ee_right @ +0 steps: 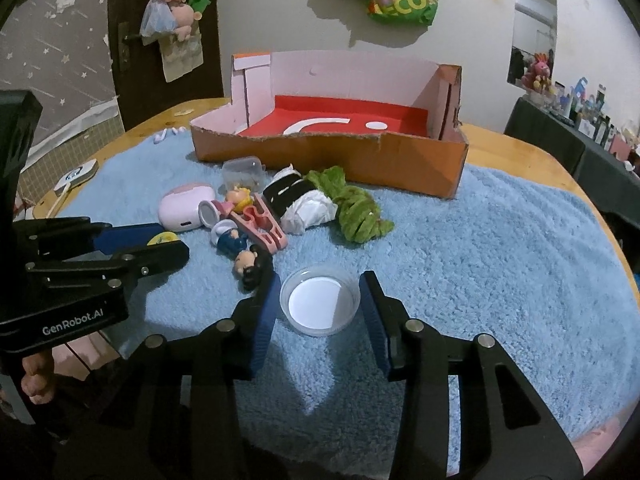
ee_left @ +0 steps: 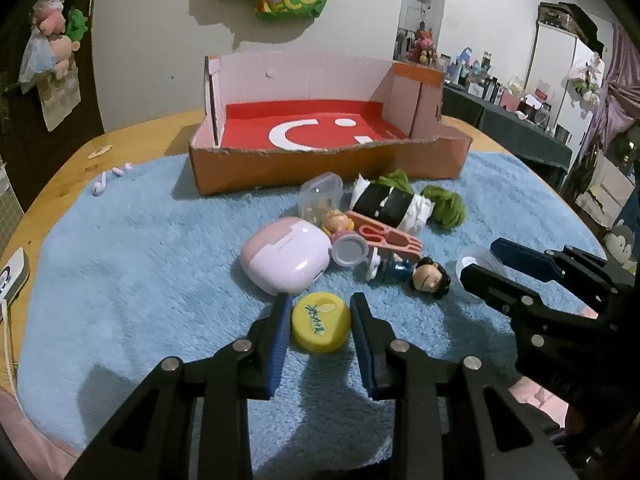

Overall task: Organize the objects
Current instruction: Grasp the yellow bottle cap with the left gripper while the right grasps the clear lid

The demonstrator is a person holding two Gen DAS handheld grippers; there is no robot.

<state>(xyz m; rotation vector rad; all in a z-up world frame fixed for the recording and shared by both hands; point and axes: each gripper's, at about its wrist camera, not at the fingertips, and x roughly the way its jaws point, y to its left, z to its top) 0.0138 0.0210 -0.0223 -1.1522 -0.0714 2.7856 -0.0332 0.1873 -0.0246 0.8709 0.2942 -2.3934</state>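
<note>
Yellow cap sits flat on the blue fleece mat, right betw. the left gripper fingers; pads look pressed on both its sides, so I'd call that a grip – jaws narrow, cap-wide. Same story opp. side: the right gripper straddles a clear round lid w/ a white centre, pads at or v. near its rim on both sides; whether they truly pinch it I can't tell for sure.

Both pieces are round, so no long axis to fuss over. What matters is direction: the orange cardboard box w/ red floor lies straight ahead of both grippers, past the clutter – pink case, doll figure, pink clip, black-white roll w/ green yarn.

Left is nearer that pile, so I'd judge its path needs a lift over it; the right has open mat ahead.
</note>
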